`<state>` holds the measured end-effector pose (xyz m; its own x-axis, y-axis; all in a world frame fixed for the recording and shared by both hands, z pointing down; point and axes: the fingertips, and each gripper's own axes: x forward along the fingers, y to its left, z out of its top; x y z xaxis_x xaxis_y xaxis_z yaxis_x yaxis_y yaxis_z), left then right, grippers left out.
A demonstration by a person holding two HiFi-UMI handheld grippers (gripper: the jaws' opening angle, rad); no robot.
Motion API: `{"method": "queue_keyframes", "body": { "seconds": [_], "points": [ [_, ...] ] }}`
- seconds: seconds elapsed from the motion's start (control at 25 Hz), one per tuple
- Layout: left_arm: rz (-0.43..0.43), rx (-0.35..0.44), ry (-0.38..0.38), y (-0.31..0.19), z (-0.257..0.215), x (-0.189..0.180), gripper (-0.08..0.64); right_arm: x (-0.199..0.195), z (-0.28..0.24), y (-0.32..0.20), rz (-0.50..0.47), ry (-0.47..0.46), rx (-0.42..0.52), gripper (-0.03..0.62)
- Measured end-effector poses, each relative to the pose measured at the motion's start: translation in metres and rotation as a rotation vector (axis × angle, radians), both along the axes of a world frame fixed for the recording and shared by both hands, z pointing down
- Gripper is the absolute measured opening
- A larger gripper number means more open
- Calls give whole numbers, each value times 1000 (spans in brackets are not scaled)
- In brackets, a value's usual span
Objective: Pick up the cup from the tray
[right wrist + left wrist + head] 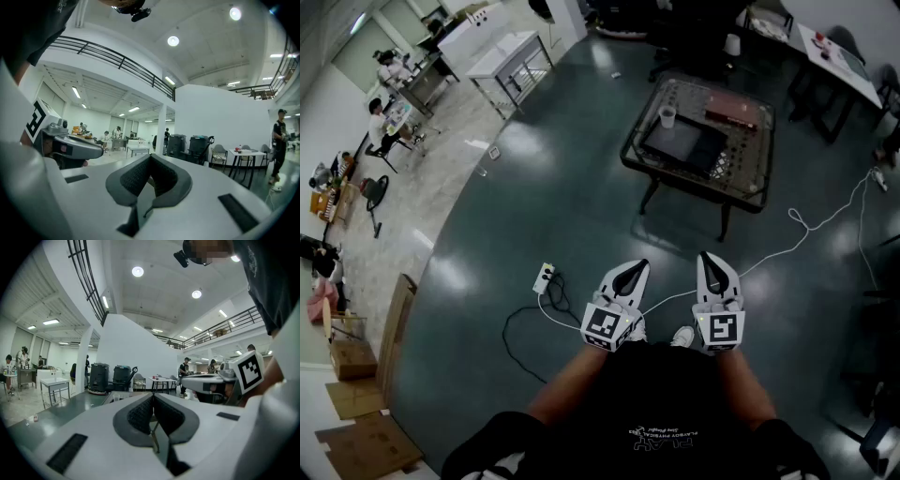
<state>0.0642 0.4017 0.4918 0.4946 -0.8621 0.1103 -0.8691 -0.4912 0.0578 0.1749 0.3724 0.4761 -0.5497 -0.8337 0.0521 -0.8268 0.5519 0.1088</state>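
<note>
— Does the cup point(667, 116) hold anything?
— Too small to tell, far off on the tabletop point(748, 150). In the left gripper view the left tool point(153, 398) hides most of that tabletop.

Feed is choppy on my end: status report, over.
Left gripper shut, empty. Right gripper shut, empty. Cup upright on the table by the dark tray, well ahead, untouched. White cable across the floor between.

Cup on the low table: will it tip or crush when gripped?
The cup looks small, white and open-topped, likely light and disposable, so a hard squeeze may crush it. Upright and narrow, it could tip if nudged.
</note>
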Motion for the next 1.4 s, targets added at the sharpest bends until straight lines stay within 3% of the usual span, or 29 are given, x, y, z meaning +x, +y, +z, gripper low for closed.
{"method": "queue_keyframes", "body": {
  "seconds": [0.4, 0.72, 0.92, 1.4],
  "points": [
    [4, 19, 4, -4, -5, -23, 11, -24, -1, -1, 2, 89, 11, 9],
    [-11, 18, 12, -20, -5, -48, 9, -42, -5, -11, 1, 79, 27, 9],
    [-4, 20, 21, -30, 1, -63, 11, -57, -7, -17, -26, -37, 20, 9],
    [0, 25, 36, -61, -2, -106, 11, -66, 3, -59, 62, -5, -9, 9]
  ]
}}
